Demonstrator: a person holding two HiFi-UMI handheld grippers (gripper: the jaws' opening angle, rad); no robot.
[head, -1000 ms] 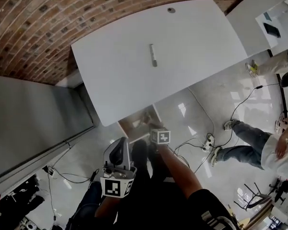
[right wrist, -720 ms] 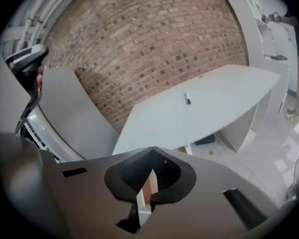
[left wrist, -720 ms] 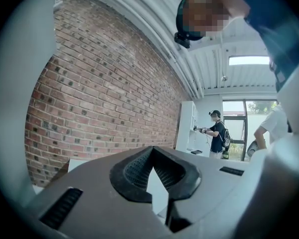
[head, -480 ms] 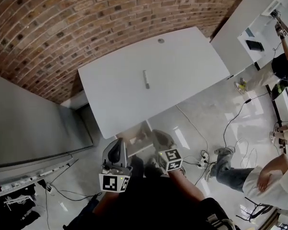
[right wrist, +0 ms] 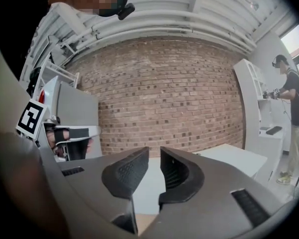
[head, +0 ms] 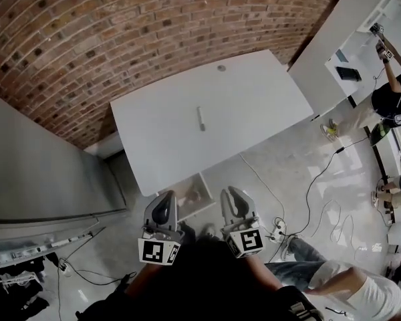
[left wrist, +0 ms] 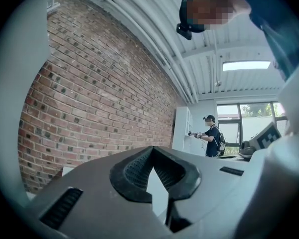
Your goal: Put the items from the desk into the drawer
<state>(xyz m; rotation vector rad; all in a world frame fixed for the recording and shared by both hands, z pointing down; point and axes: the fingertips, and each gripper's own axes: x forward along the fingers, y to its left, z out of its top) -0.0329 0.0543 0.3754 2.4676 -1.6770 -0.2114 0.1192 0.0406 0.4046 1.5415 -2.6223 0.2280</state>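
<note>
left tongs (left wrist: 152, 153) clenched, empty | right tongs (right wrist: 154, 156) just opening, empty | pen (head: 201, 119) on desk (head: 254, 105)

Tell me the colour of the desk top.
The desk top is plain white; it shows best in the head view.

The table (head: 254, 105) has a white top, smooth and matt. Behind it, at twelve o'clock, the wall (head: 120, 32) is rough red-brown brick with pale mortar joints. At nine o'clock a grey panel (head: 40, 172) looks smooth, with a soft sheen. The floor (head: 301, 172), at four o'clock, is pale and glossy, throwing back bright patches of light. The drawer (head: 184, 194), at the table's six o'clock edge, looks like pale bare wood inside. The left claw (head: 166, 196) is smooth matt grey plastic; its pads (left wrist: 137, 169) are black, finely ribbed and rubbery-looking.
</note>
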